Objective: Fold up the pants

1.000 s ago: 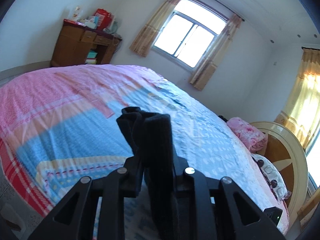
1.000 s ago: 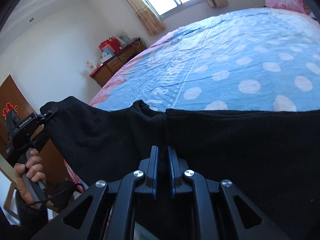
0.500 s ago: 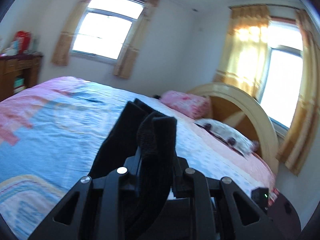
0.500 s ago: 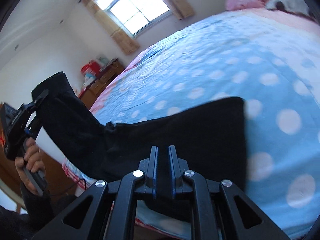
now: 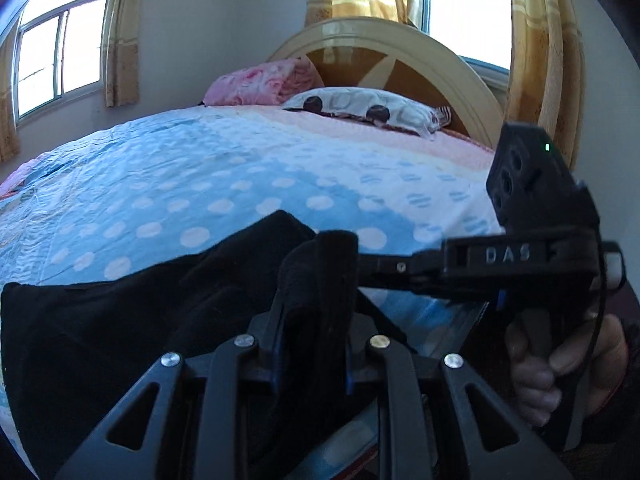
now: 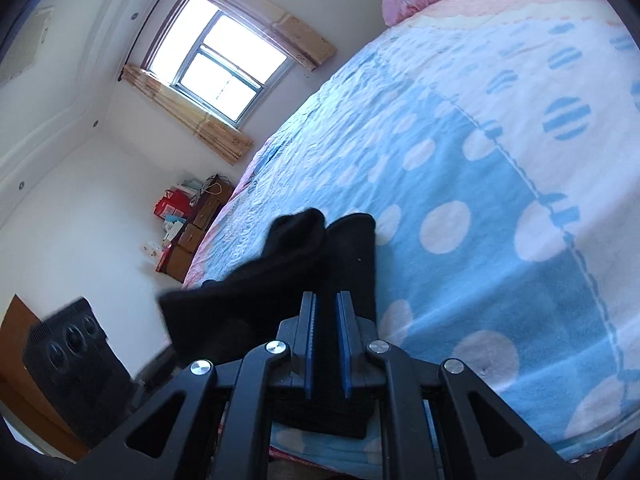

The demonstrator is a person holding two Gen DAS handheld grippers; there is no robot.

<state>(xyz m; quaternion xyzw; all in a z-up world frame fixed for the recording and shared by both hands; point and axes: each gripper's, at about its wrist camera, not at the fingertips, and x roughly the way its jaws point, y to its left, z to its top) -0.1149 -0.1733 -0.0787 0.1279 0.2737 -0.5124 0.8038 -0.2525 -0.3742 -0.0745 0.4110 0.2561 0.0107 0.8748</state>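
The black pants (image 5: 120,320) lie along the near edge of the bed (image 5: 240,176), spreading left in the left wrist view. My left gripper (image 5: 312,304) is shut on a bunched black end of them. My right gripper (image 6: 326,312) is shut on another black end (image 6: 352,248), held just above the bedspread. The right gripper's body (image 5: 532,264) and the hand holding it show at the right of the left wrist view, its tip close to the left gripper's. The left gripper's body (image 6: 68,344) shows at lower left of the right wrist view.
The blue dotted bedspread (image 6: 460,184) covers the bed. Pillows (image 5: 360,106) and a pink blanket (image 5: 260,82) lie by the curved headboard (image 5: 420,64). A wooden dresser (image 6: 200,224) stands by the far wall under a window (image 6: 220,68).
Both grippers have swung toward the headboard end and come close together, carrying their ends of the pants. The pants now lie doubled along the bed edge instead of stretched out.
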